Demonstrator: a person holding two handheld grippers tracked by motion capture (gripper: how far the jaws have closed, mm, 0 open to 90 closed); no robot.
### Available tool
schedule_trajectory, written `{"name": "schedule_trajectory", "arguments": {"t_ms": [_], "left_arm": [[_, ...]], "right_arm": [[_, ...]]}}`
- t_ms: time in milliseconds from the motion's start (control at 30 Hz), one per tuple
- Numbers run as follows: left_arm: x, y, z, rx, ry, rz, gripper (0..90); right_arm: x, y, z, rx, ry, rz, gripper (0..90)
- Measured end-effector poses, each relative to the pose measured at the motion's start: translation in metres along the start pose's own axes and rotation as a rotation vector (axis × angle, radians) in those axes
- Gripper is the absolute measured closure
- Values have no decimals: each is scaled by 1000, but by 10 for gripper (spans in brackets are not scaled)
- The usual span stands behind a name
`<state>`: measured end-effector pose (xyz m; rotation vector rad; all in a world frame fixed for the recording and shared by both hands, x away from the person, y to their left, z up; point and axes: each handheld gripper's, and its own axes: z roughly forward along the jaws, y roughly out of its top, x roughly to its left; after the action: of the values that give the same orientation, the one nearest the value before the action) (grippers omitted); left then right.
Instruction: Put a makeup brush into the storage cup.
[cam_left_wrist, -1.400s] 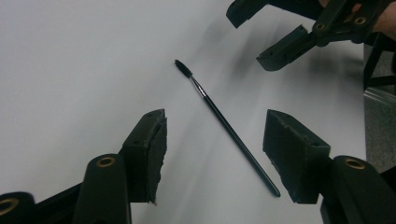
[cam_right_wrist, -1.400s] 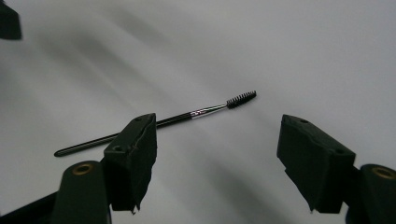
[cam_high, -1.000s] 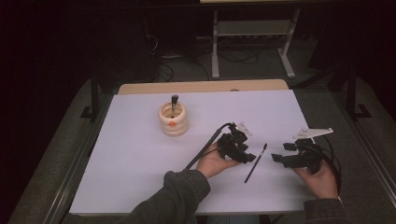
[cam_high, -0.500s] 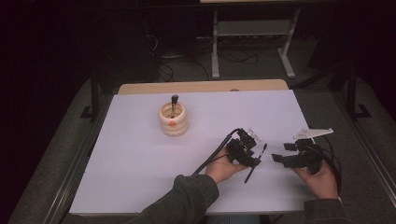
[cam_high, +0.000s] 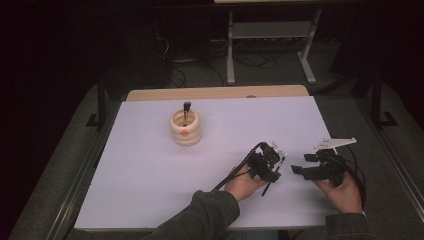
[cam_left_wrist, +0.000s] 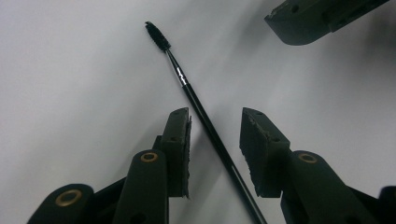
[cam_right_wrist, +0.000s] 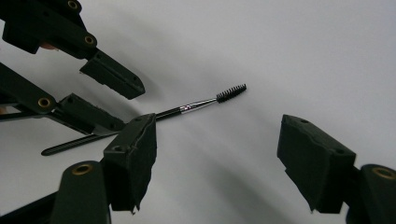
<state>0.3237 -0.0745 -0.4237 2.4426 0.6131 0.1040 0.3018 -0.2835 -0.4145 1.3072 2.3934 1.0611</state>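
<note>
On the white table (cam_high: 150, 165), my left gripper (cam_left_wrist: 215, 135) straddles the spoolie brush (cam_left_wrist: 196, 100), jaws just been closing, pads not touching yet; my right gripper (cam_right_wrist: 219, 154) hangs wide open, empty.

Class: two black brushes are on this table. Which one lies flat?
The spoolie brush between the left gripper's jaws lies flat; the other brush stands upright in the wooden holder.

black tongs (cam_left_wrist: 215, 140) (brass rivets), trailing cable (cam_high: 235, 172), dark sleeve (cam_high: 205, 217)

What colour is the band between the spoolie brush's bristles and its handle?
Shiny silver, on an otherwise black spoolie brush; the left gripper view shows it best.
</note>
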Motion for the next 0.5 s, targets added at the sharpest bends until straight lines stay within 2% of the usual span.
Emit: {"name": "schedule_trajectory", "arguments": {"t_ms": [133, 200, 300, 433, 500], "left_arm": [[-1, 0, 5, 24, 6, 5, 655], [0, 0, 7, 36, -12, -1, 656], [-1, 0, 10, 54, 4, -2, 680], [0, 0, 11, 63, 29, 11, 763], [1, 2, 12, 74, 24, 20, 782]], "right_arm": [[0, 0, 0, 2, 0, -2, 275], [0, 0, 0, 2, 1, -2, 275], [1, 0, 1, 0, 1, -1, 275], [1, 0, 1, 3, 2, -5, 275], [1, 0, 2, 2, 3, -5, 275]]}}
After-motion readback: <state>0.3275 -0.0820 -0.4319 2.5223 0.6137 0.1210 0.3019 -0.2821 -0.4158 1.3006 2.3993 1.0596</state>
